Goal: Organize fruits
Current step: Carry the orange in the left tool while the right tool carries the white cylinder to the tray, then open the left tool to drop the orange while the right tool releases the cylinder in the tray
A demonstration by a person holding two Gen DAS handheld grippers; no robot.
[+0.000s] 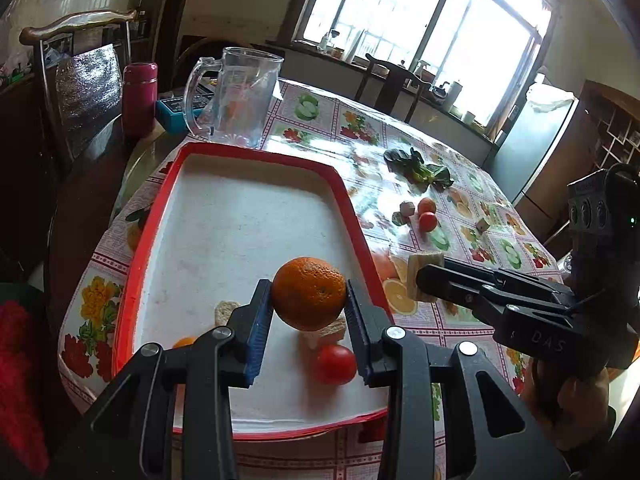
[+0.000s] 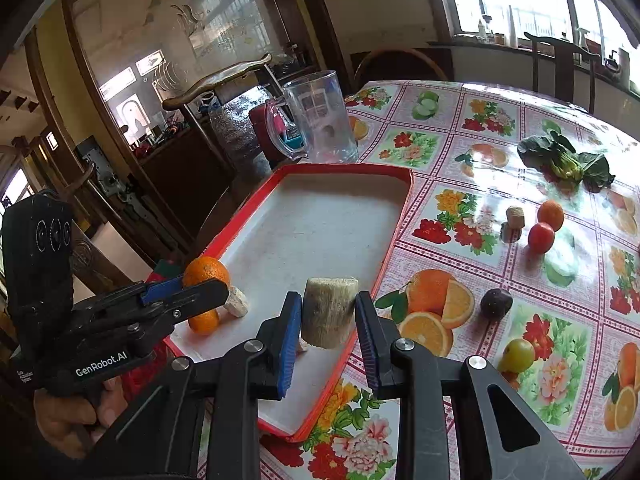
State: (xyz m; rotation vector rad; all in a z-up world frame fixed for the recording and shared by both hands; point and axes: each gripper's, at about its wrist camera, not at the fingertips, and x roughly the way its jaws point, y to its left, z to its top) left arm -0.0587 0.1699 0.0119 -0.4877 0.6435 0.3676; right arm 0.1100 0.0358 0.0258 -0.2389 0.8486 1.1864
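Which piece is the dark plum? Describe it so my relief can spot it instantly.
Start at the red tray and move right onto the flowered tablecloth. Just past the printed oranges sits the plum, alone. It is the only dark purple piece; the other loose fruits are red or orange.

The left hand-held gripper (image 1: pixel 308 312) clamps an orange (image 1: pixel 309 293) above the red-rimmed tray (image 1: pixel 148 236) — a tomato (image 1: pixel 335 364) lies beneath it — while the right hand-held gripper (image 1: pixel 420 280) holds a pale block (image 1: pixel 416 276).

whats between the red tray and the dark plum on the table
In the right wrist view, only bare tablecloth with its printed oranges lies between the red tray and the dark plum.
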